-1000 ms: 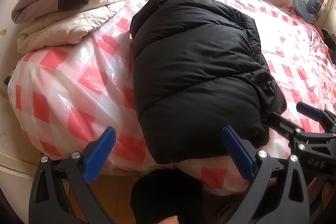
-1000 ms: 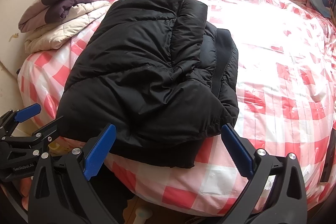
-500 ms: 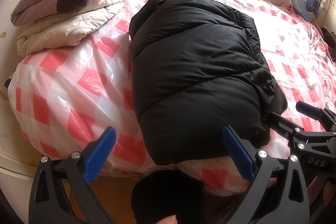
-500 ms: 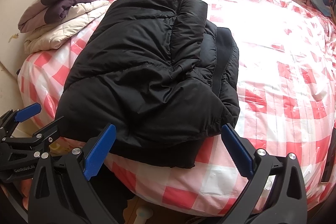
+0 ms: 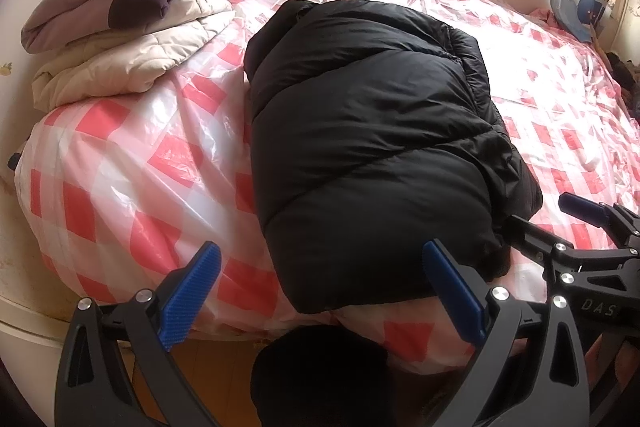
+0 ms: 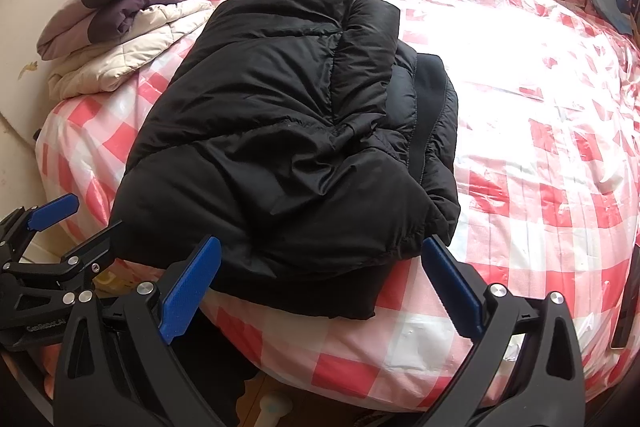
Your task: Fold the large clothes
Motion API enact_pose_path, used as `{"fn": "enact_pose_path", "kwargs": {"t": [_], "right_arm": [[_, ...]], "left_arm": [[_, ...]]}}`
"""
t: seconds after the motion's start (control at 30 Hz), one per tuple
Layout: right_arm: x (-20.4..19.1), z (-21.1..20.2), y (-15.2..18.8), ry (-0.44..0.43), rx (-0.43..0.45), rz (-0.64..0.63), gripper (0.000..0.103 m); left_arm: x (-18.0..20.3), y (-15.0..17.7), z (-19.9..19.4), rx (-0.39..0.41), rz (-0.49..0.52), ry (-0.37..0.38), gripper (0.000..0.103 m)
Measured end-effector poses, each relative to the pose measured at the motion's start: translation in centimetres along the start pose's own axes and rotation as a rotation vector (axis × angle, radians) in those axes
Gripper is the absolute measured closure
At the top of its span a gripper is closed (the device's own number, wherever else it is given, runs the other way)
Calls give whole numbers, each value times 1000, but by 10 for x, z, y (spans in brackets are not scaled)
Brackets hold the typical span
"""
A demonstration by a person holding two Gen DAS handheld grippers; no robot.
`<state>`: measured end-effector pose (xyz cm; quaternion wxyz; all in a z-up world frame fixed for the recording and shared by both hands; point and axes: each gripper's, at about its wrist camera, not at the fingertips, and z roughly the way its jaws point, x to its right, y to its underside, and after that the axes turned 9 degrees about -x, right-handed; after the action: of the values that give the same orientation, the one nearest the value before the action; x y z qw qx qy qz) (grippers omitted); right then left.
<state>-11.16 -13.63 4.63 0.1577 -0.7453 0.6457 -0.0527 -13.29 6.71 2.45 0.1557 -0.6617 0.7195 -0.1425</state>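
Left wrist view is showing the left gripper (image 5: 320, 291) hanging wide open and empty over the near edge of a bed covered in a pink-and-white checked plastic sheet (image 5: 132, 163). A puffy black quilted jacket (image 5: 368, 163), folded into a thick bundle, is lying on the sheet close to that edge. The right gripper (image 6: 320, 287) is also gaping wide with nothing between its blue pads (image 6: 188, 291), hovering just short of the jacket's near hem. Folded purple and cream quilts (image 5: 120, 15) are sitting stacked at the far left corner.
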Motion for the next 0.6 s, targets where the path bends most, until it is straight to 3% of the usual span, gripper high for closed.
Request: {"fn": "enact_pose_path", "kwargs": {"t": [0.3,0.6], "right_arm": [[-3,0,1,3,-1,-2,6],[-5,-3,3,7,0,-16,6]], "left_arm": [[-5,2,-1,8,-7,30,6],[-7,3,-6,31,-13,13,6]]}}
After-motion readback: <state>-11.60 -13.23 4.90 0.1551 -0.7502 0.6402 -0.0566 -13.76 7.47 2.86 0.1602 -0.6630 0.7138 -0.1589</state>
